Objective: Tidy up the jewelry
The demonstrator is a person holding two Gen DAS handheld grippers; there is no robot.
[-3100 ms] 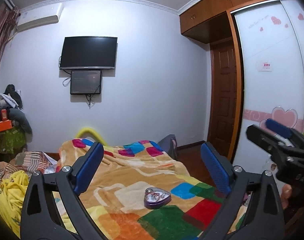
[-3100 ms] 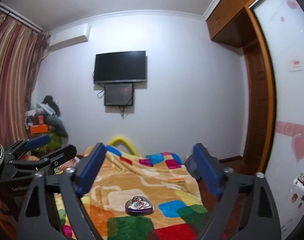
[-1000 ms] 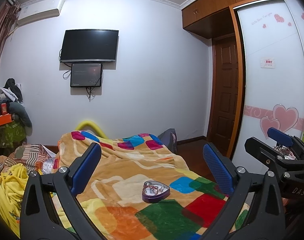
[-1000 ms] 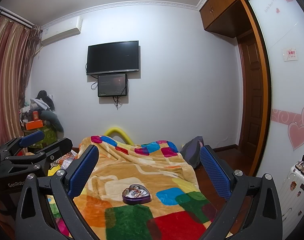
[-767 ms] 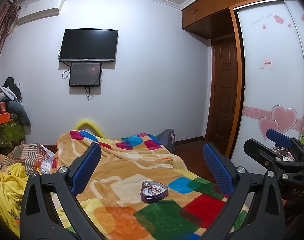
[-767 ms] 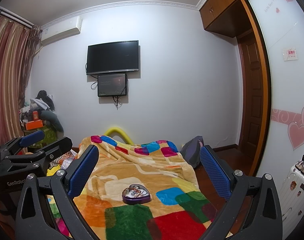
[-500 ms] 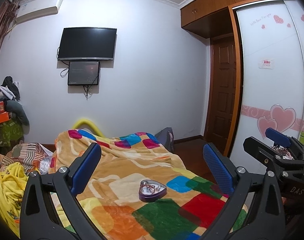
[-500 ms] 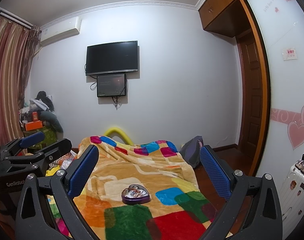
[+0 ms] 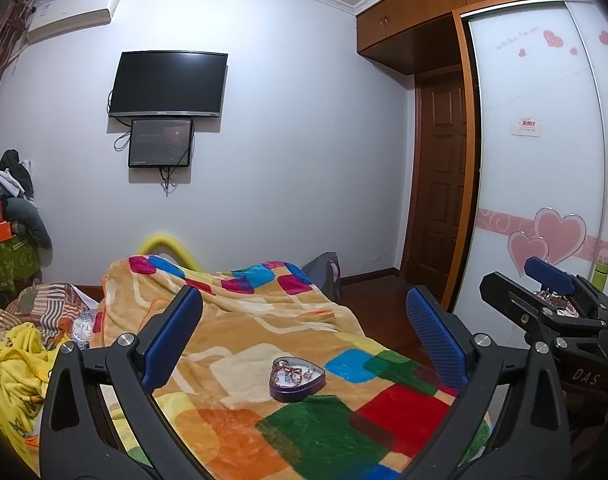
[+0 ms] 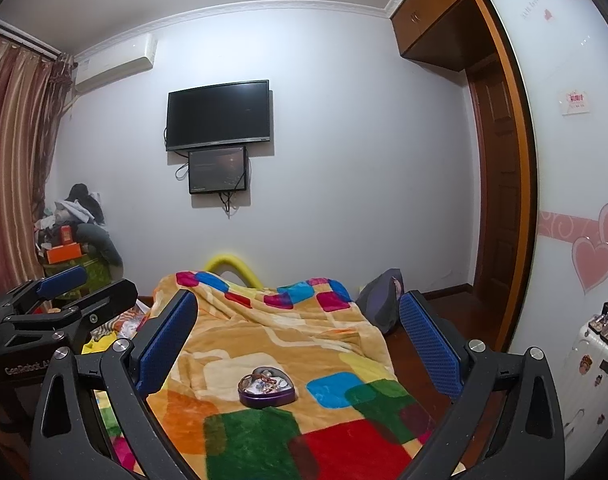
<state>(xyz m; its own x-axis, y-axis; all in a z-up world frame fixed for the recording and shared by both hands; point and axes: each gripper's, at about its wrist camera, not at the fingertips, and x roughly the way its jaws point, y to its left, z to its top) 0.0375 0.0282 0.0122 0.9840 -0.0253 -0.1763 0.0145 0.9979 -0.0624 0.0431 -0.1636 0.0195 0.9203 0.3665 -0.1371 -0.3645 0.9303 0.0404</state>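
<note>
My black tongs carry blue pads (image 9: 172, 338). At twelve o'clock lies the purple heart-shaped tin (image 9: 297, 378) on the orange fleece blanket (image 9: 240, 328) with red, green, blue, magenta squares.

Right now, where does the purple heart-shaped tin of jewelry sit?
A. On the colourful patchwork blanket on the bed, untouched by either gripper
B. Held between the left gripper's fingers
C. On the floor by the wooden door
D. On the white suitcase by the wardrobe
A: the purple heart-shaped tin rests open on the colourful patchwork blanket, ahead of the left gripper and the right gripper, both with fingers spread wide and empty.
</note>
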